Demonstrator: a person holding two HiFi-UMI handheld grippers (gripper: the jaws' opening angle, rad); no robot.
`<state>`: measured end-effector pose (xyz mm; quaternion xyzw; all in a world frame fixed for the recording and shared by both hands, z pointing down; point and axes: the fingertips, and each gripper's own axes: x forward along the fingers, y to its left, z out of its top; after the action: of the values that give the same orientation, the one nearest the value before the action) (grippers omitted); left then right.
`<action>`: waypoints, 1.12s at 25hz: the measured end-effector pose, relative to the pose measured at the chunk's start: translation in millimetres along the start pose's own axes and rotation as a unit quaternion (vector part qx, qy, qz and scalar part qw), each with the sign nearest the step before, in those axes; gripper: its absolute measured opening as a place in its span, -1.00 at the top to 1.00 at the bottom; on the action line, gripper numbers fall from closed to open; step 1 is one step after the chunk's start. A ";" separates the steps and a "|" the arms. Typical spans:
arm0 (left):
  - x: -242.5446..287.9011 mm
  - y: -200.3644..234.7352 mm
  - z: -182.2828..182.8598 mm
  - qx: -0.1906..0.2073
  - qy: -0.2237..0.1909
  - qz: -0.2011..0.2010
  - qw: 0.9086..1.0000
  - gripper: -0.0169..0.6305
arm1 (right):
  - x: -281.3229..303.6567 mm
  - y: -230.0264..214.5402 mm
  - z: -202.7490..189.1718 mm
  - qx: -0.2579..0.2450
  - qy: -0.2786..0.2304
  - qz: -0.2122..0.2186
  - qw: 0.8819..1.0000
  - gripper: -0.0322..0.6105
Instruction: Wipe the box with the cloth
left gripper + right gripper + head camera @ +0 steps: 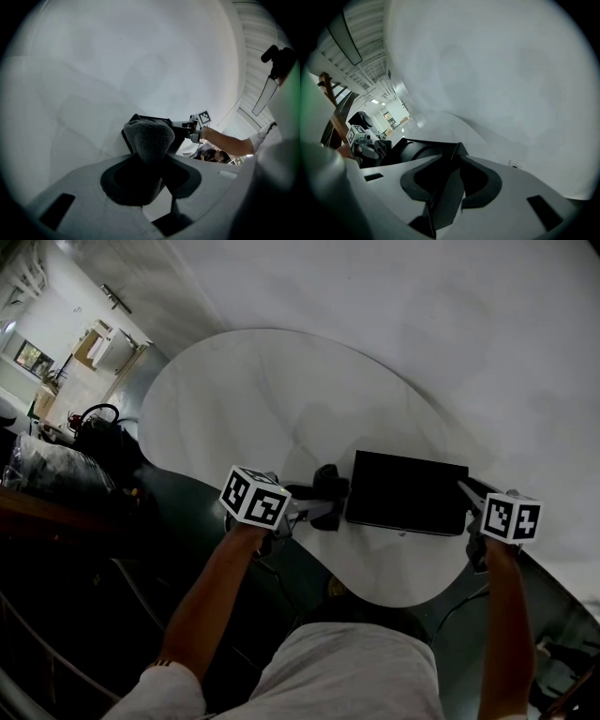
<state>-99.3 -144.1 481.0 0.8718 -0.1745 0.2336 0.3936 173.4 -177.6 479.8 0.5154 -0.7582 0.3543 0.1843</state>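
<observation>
Your forearms [211, 601] are reaching out over the white table [253, 390], each hand carrying a gripper. Your left gripper [319, 502] is clamping a dark grey cloth [328, 482], which is bunching up between its jaws just beside the left edge of the black box [408, 491]. Your right gripper [469, 491] is gripping the box's right corner. That box is lying flat near the table's front edge, between both grippers.

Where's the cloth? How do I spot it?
On the big white table lies a flat black box. At its left end, the cloth is the fuzzy dark grey lump pinched in the left hand-held gripper, rounded where the box is flat.
</observation>
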 end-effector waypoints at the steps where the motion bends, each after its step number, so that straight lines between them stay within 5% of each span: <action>1: -0.3 4.6 7.6 0.001 -0.005 0.006 1.000 0.59 | -0.4 0.3 0.3 0.000 0.000 0.000 1.000 0.56; 7: 21.3 27.6 55.5 0.002 -0.010 0.001 1.000 0.59 | 4.4 -5.5 8.6 -0.001 0.000 0.002 1.000 0.56; 18: 37.5 55.7 67.5 -0.017 -0.011 -0.011 1.000 0.59 | -0.3 0.9 0.1 0.001 -0.008 0.005 1.000 0.56; 28: 37.6 39.3 55.7 -0.005 -0.004 -0.014 1.000 0.59 | 0.7 0.3 -1.0 0.005 -0.008 0.007 1.000 0.55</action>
<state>-72.3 -216.1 492.9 0.8730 -0.1653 0.2237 0.4007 172.7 -177.3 480.8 0.5142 -0.7614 0.3547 0.1734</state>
